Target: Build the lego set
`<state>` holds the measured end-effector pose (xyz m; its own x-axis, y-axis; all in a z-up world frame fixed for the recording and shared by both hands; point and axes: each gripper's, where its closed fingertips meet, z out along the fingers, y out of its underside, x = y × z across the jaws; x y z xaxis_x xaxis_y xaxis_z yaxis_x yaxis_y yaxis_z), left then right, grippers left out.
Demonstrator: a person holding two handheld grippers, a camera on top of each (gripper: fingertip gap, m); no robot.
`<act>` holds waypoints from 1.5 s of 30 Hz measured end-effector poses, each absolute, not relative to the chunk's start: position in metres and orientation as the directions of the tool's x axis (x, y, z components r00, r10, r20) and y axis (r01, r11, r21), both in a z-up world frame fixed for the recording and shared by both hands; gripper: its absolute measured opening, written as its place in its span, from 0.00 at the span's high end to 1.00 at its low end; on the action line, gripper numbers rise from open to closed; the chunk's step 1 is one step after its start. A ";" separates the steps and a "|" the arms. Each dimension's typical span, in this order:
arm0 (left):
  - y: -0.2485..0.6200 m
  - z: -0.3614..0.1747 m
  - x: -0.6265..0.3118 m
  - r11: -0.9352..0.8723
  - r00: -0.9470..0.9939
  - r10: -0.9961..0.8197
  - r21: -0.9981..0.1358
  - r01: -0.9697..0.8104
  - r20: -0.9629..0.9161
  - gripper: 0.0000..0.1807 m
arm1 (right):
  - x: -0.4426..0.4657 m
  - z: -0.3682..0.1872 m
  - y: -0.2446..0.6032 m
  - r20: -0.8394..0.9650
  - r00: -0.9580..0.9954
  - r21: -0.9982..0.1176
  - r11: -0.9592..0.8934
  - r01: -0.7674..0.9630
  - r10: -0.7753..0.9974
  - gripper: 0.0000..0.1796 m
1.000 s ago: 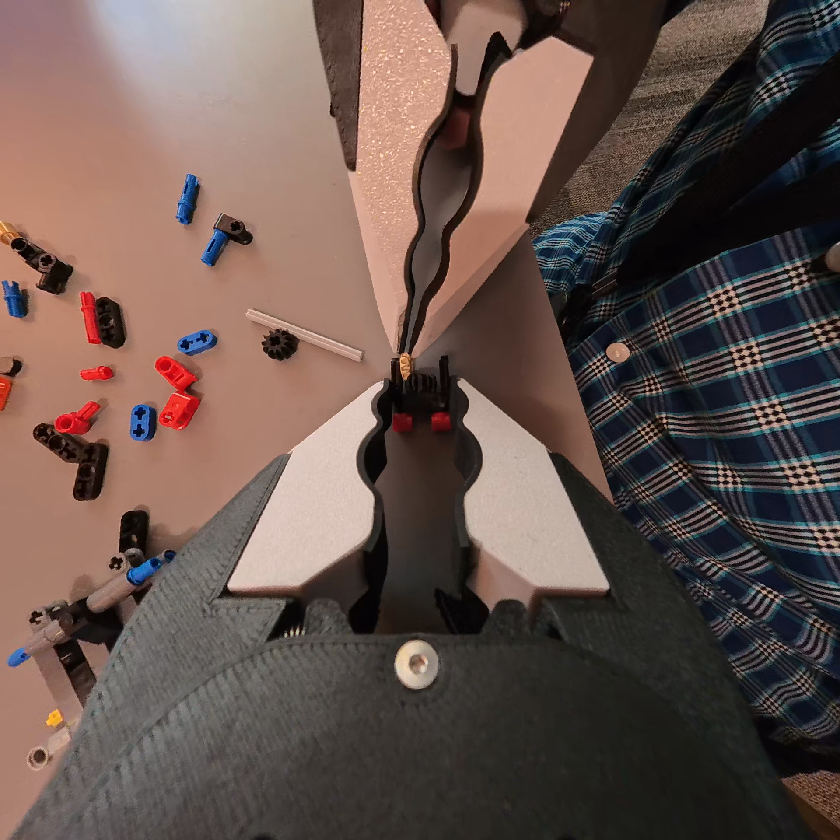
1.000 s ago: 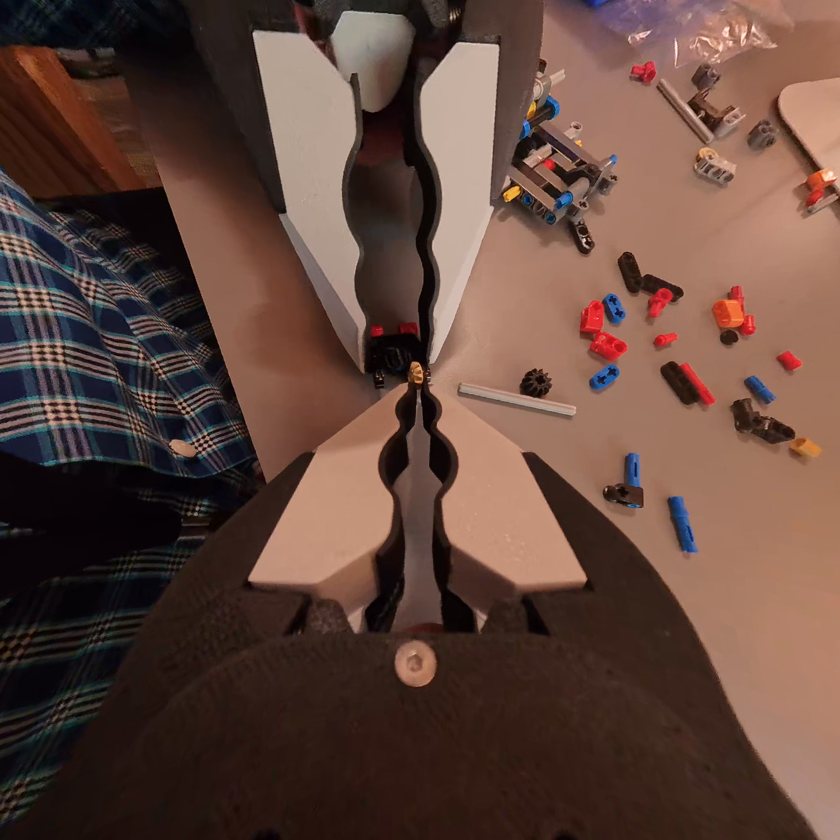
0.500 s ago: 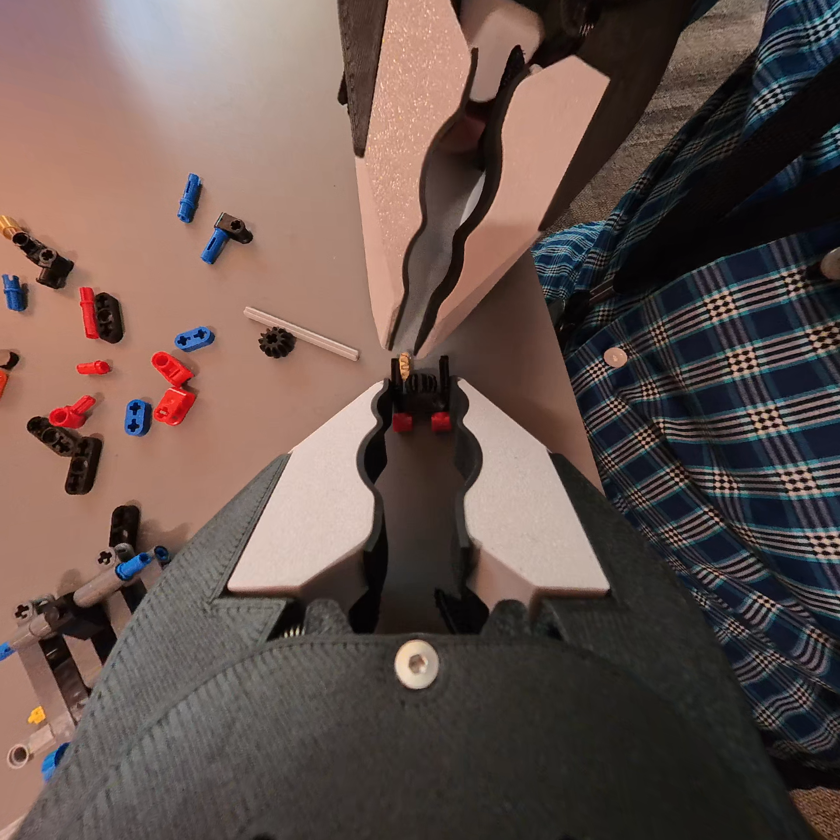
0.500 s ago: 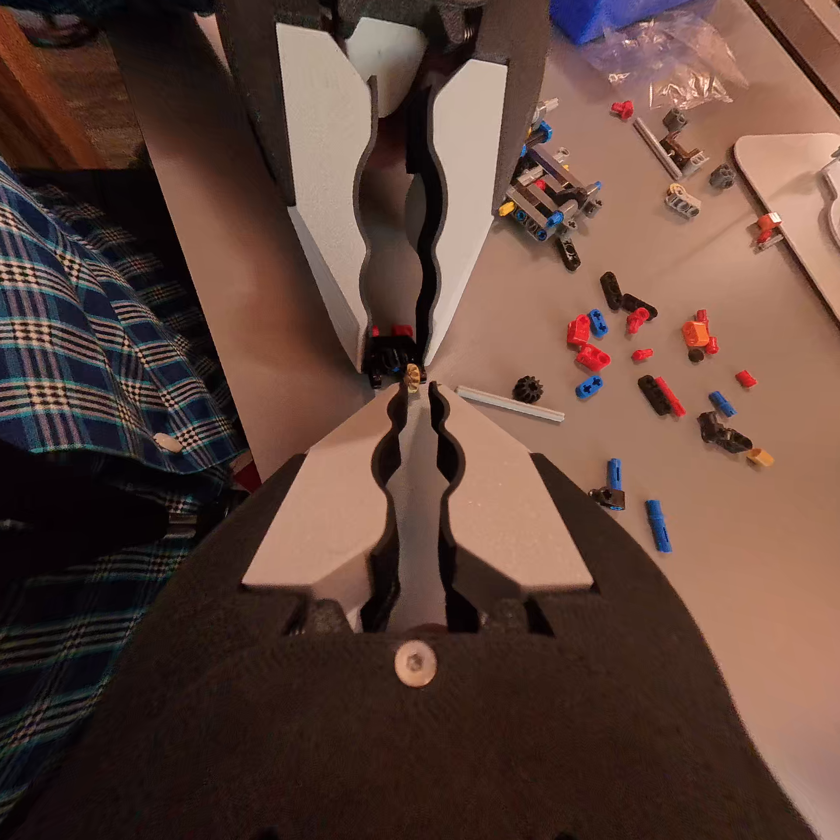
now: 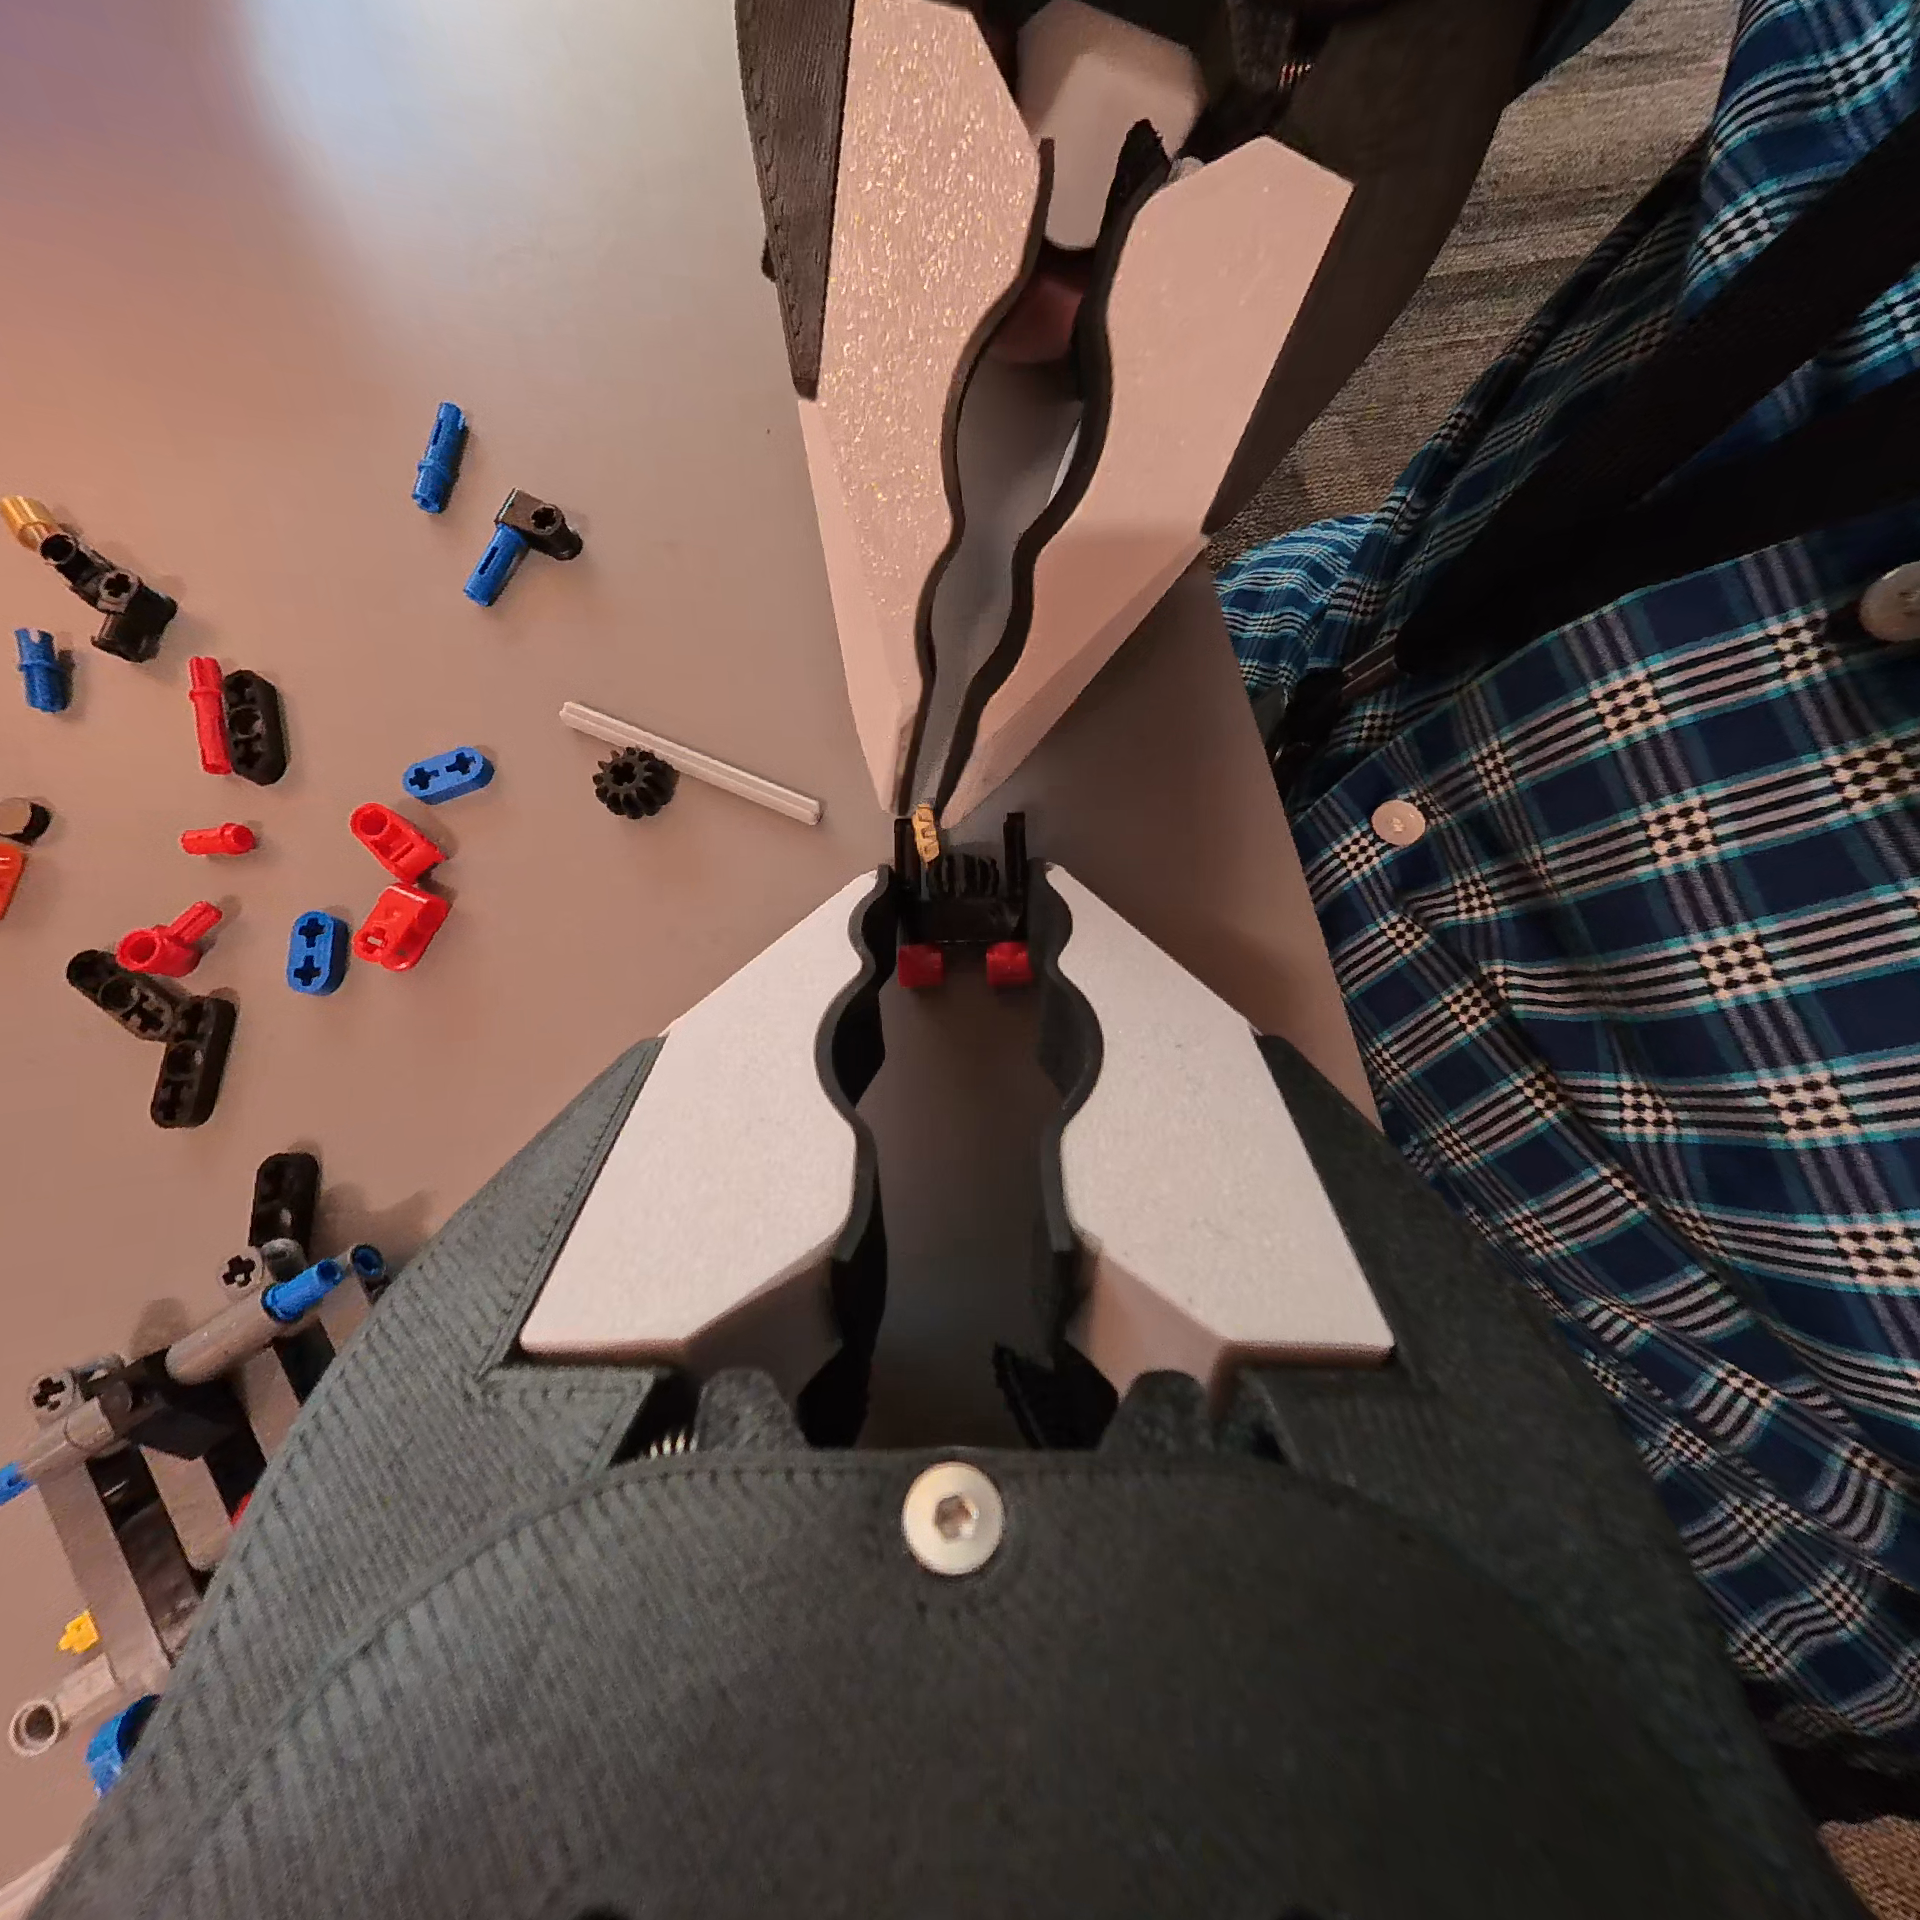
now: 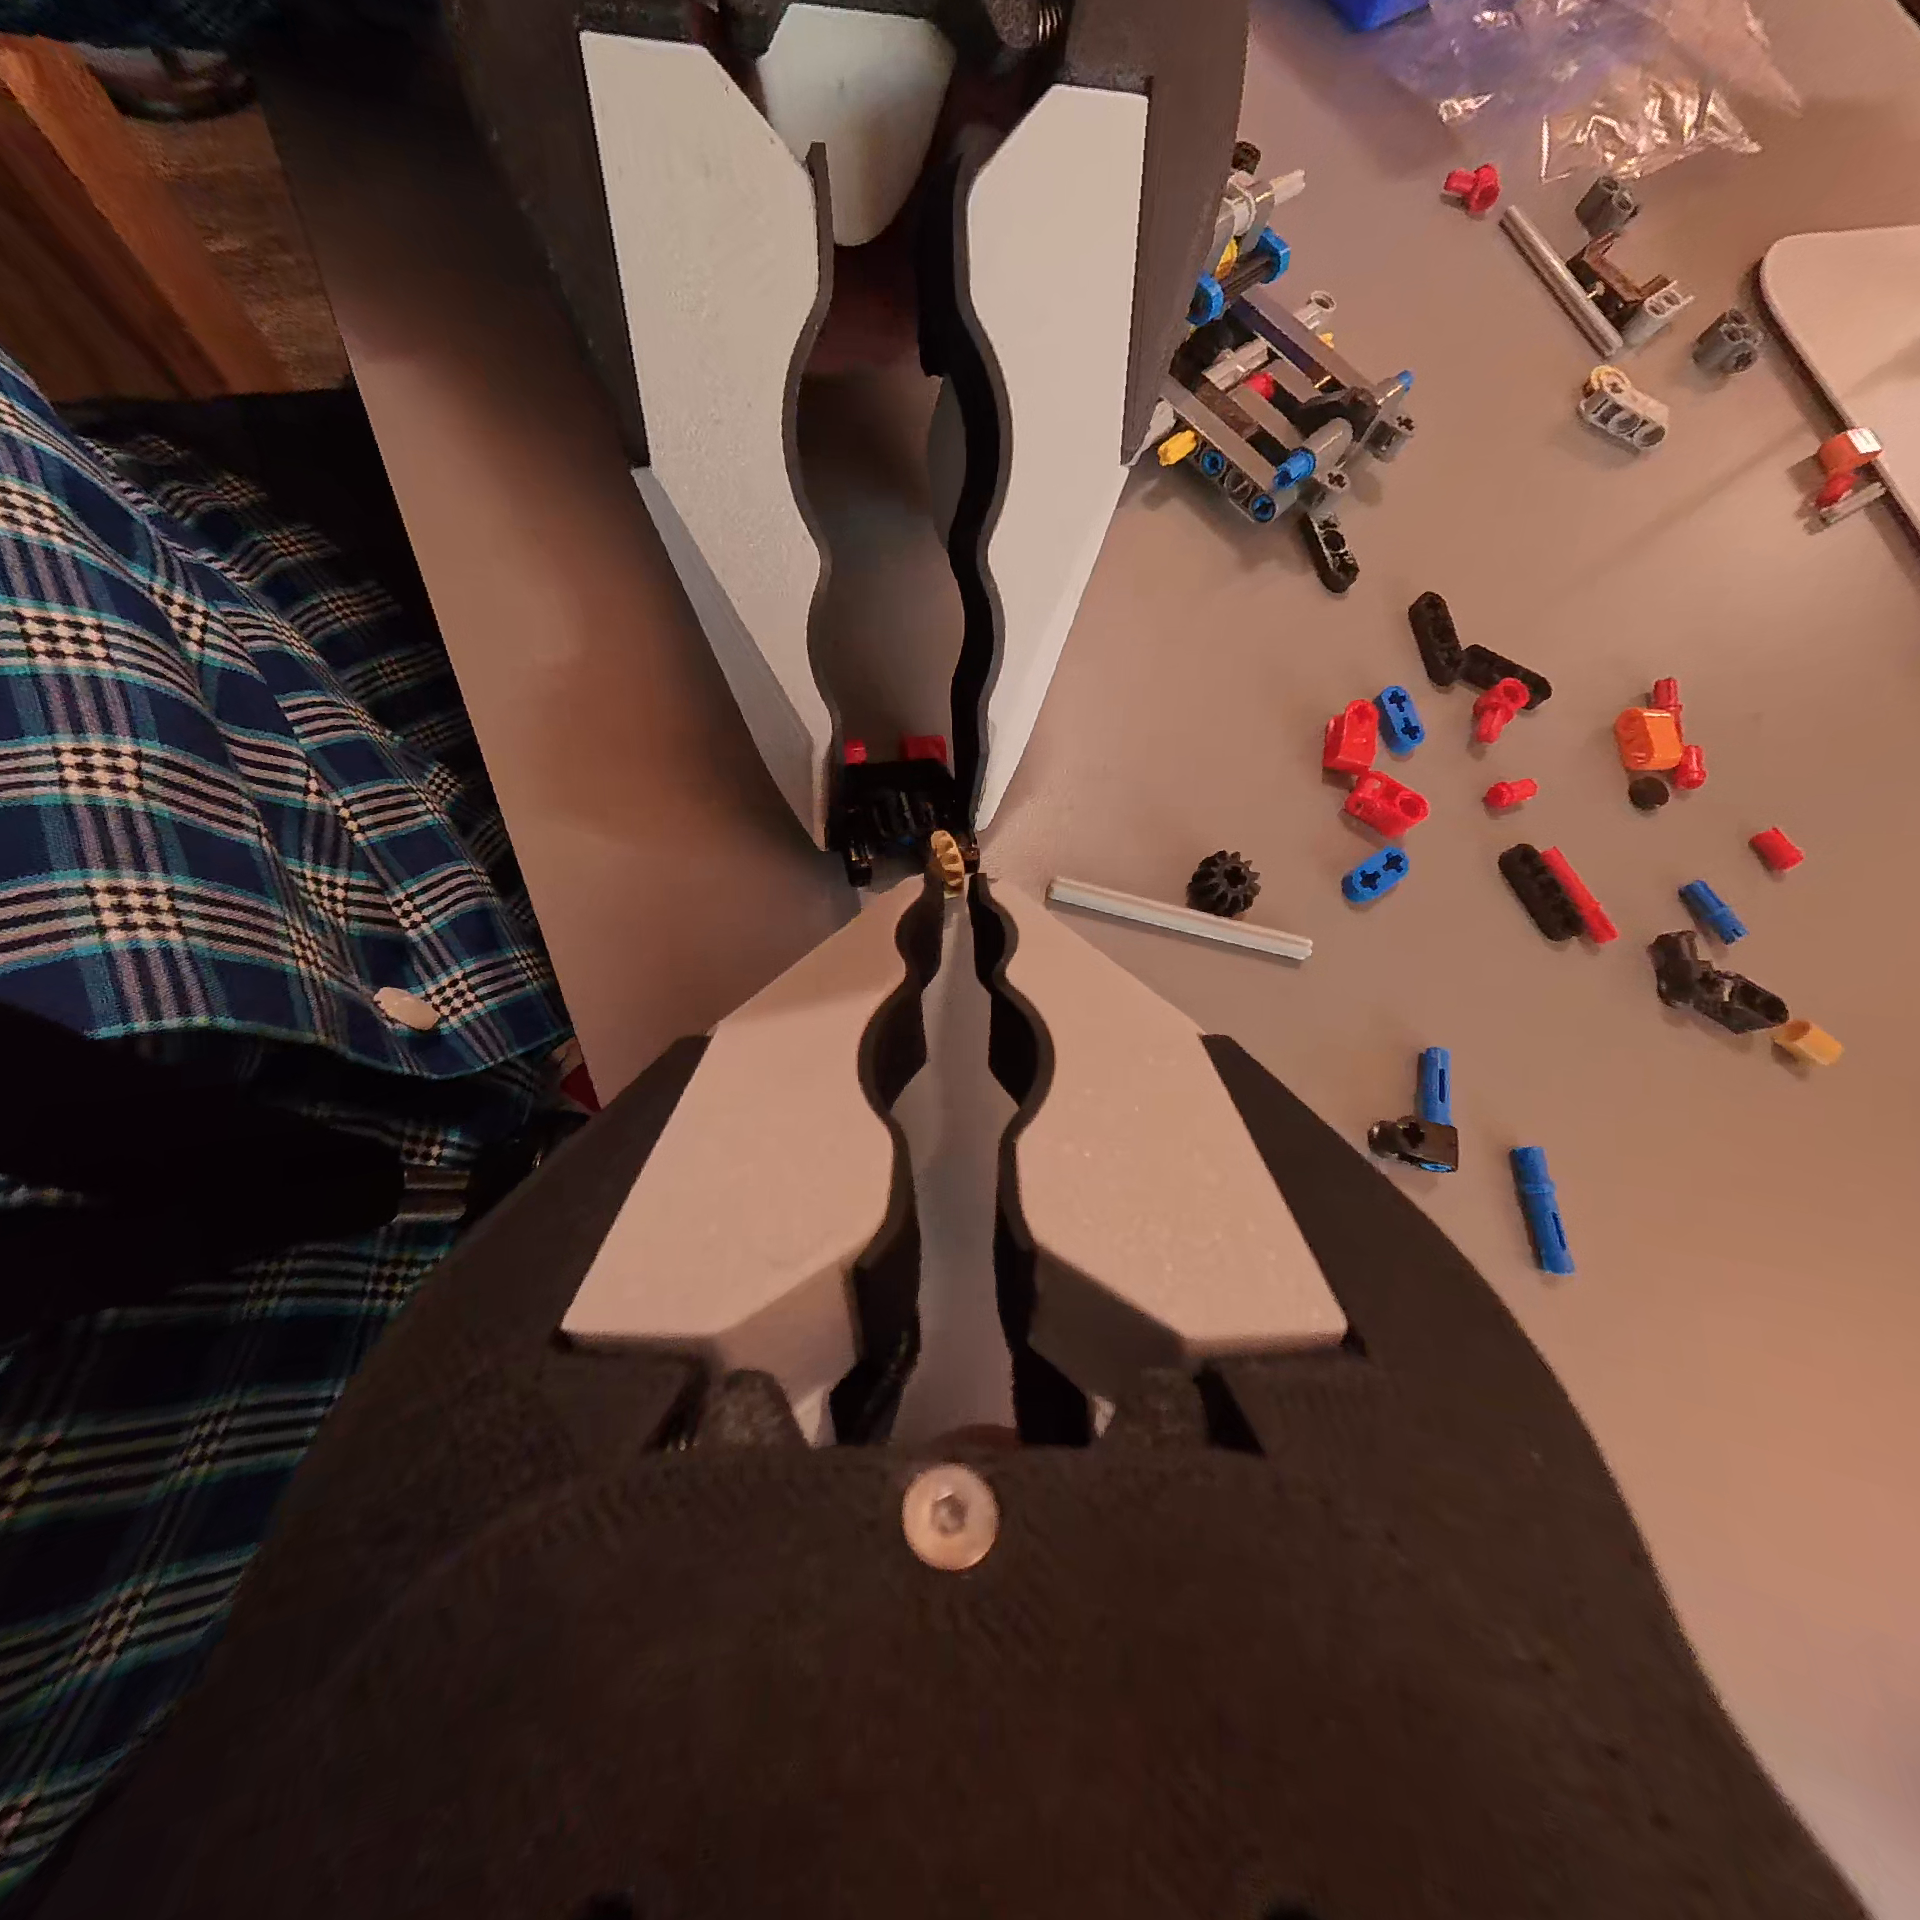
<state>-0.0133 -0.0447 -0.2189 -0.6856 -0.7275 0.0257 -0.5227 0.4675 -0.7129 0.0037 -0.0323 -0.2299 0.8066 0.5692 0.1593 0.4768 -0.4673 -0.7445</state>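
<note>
My left gripper (image 5: 961, 878) is shut on a small black sub-assembly (image 5: 961, 909) with two red pins, held above the table's near edge. My right gripper (image 6: 956, 883) faces it tip to tip, its jaws nearly closed on a small tan gear (image 6: 945, 857) that sits against the left corner of the sub-assembly (image 6: 894, 805). In the left wrist view the right gripper (image 5: 925, 805) comes down from the top, with the tan gear (image 5: 923, 831) at its tips. In the right wrist view the left gripper (image 6: 902, 826) comes down from the top.
Loose red, blue and black parts lie on the table, with a grey axle (image 6: 1179, 920) and a black gear (image 6: 1224, 883) closest. A partly built model (image 6: 1278, 416) stands farther back, near a plastic bag (image 6: 1600, 94) and a white board (image 6: 1860, 332). A person's plaid shirt (image 6: 208, 675) is beside the table edge. The tips of both grippers are at nearly the same place. My right tips are roughly 4 cm from the grey axle (image 6: 1179, 920).
The right gripper's jaws opened slightly half a second ago and have narrowed again around the tan gear. Both grippers stay tip to tip; the left grip is unchanged.
</note>
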 end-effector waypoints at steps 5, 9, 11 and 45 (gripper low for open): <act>-0.045 -0.219 -0.013 0.467 -0.685 -0.728 -0.713 -0.524 0.028 0.87 | 0.003 -0.231 -0.032 0.165 0.804 -0.741 -0.466 0.483 0.571 1.00; -0.045 -0.219 -0.013 0.469 -0.686 -0.727 -0.713 -0.522 0.023 0.87 | 0.002 -0.231 -0.032 0.149 0.808 -0.742 -0.475 0.473 0.571 1.00; -0.045 -0.219 -0.013 0.472 -0.686 -0.727 -0.713 -0.519 0.018 0.87 | 0.002 -0.231 -0.032 0.140 0.811 -0.743 -0.481 0.465 0.569 1.00; -0.046 -0.219 -0.012 0.473 -0.691 -0.723 -0.718 -0.511 0.016 0.87 | 0.002 -0.230 -0.032 0.102 0.819 -0.750 -0.497 0.437 0.565 0.98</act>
